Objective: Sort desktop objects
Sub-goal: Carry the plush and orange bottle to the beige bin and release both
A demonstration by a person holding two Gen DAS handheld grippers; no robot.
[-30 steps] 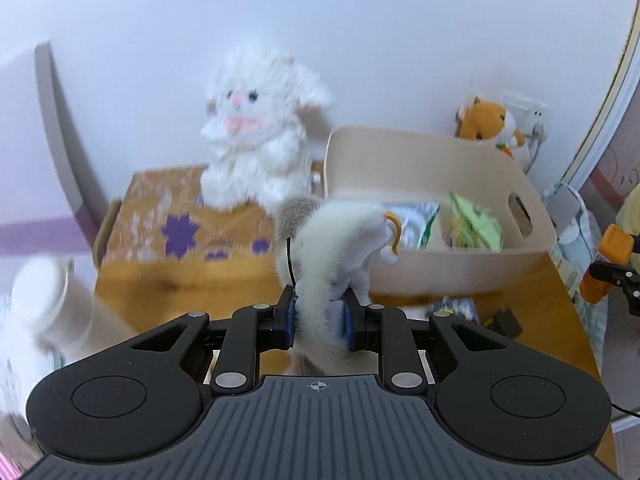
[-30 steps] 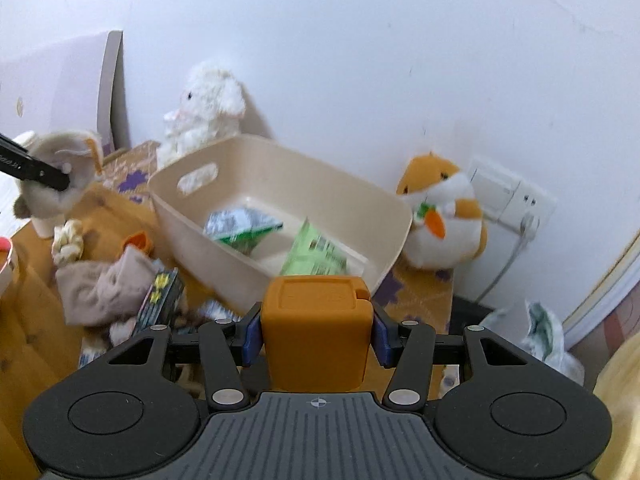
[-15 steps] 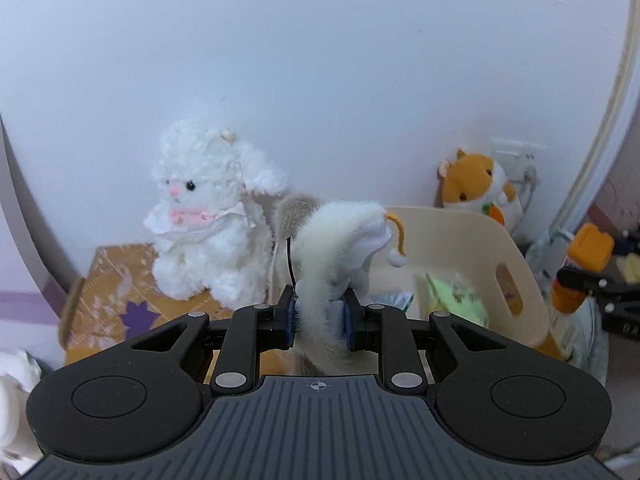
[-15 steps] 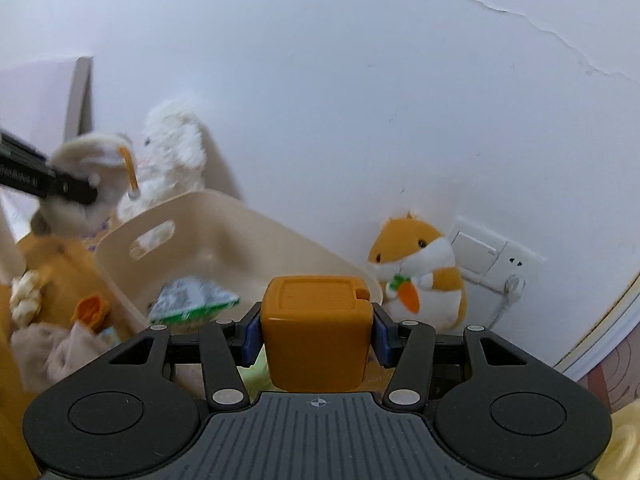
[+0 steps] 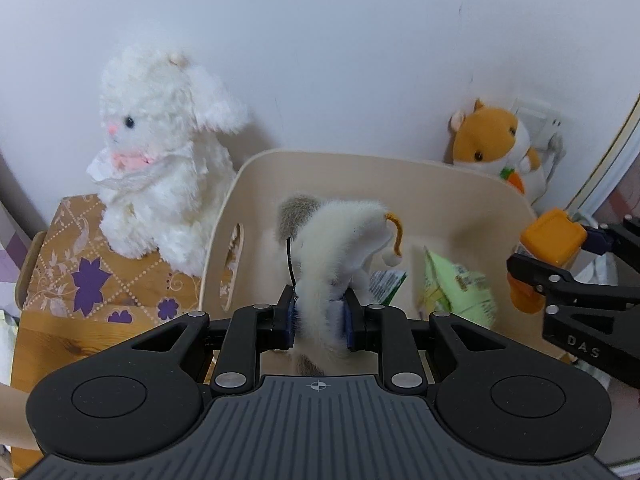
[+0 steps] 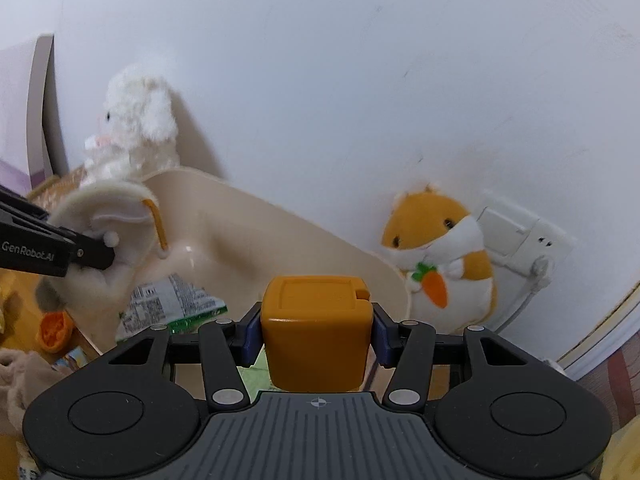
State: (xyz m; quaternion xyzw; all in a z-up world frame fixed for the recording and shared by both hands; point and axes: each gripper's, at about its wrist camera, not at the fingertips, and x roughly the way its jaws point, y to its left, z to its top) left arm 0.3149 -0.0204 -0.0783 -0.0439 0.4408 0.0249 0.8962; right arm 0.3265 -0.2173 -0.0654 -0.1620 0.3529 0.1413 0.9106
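My left gripper (image 5: 319,322) is shut on a small grey-white plush toy (image 5: 340,240) with an orange cord, held over the cream plastic bin (image 5: 360,168). The same toy (image 6: 100,220) shows at the left of the right wrist view. My right gripper (image 6: 316,330) is shut on an orange box-shaped container (image 6: 316,328), held at the bin's (image 6: 280,224) near right side; the container also shows in the left wrist view (image 5: 550,240). Snack packets (image 5: 460,284) lie inside the bin.
A white plush lamb (image 5: 160,160) sits on a patterned box (image 5: 92,280) left of the bin. An orange hamster plush (image 6: 436,256) leans on the wall by a socket (image 6: 520,236). A beige cloth (image 6: 20,376) and small items lie on the table at left.
Both grippers have moved forward and down over the bin with their loads. The left gripper's plush now hangs above the bin's inside; the orange container has come nearer the bin's rim.
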